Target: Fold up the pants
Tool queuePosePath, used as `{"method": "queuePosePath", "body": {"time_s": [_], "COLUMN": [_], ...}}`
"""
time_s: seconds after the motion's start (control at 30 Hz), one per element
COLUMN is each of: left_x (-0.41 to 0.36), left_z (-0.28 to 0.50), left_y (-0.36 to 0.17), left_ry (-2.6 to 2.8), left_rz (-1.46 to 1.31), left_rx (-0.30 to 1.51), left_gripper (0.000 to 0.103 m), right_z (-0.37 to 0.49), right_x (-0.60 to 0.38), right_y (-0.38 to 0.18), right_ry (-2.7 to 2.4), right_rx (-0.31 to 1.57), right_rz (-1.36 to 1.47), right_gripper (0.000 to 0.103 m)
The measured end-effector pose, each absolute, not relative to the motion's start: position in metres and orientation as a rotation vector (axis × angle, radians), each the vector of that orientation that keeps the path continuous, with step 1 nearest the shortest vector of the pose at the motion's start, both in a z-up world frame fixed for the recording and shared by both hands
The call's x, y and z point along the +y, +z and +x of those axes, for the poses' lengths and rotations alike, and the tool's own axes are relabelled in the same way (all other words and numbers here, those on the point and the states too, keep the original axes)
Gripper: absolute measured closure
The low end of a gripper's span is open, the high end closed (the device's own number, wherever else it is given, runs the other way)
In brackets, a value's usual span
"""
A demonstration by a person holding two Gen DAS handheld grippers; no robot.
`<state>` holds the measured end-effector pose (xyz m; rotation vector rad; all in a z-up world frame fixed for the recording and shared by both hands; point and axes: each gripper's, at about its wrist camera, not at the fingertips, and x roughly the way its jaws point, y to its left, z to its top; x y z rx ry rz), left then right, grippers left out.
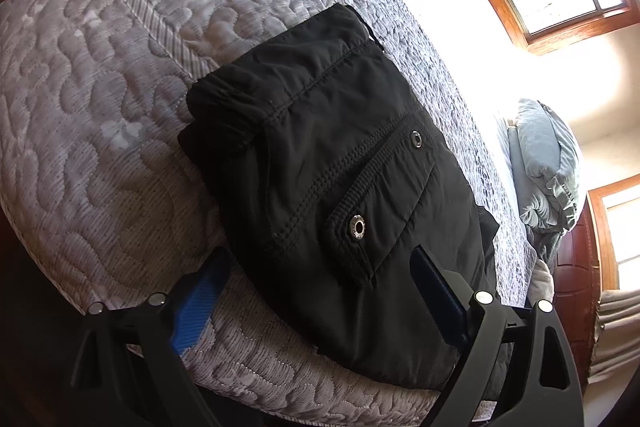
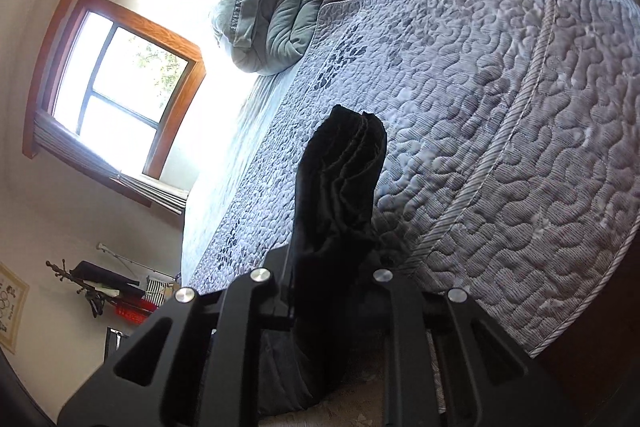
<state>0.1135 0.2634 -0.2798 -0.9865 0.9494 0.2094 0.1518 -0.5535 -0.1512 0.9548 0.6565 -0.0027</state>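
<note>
Where right jaws clamp pants (image 2: 340,211), their pads are hidden.

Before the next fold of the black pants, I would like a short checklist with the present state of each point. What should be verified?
1. Right gripper shut on the pants: ok, black fabric sits clamped between its fingers.
2. Left gripper open: ok, its blue pads stand wide apart.
3. Left gripper free of the fabric: cannot tell, one finger lies over the pants' edge.
4. Pants lie flat on the quilt: ok in the left wrist view, with the pocket flap upward.
5. Quilt beyond the pants free: ok; the bundled bedding lies far off.
</note>
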Motion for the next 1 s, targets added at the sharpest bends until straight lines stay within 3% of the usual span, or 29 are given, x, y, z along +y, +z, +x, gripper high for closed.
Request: {"method": "queuePosePath", "body": {"time_s": [1.0], "left_x": [0.268], "left_z": [0.093], "left_y": [-0.283], "left_ry": [0.169], "left_rz": [-1.003], "left_rx": [0.871], "left_gripper": [0.011], "right_z": [0.167], "right_x": [-0.499], "right_y": [-0.083], "right_ry": [0.027], "right_rx": [0.659], "right_rz": [0.747], "right_gripper": [0.087]}}
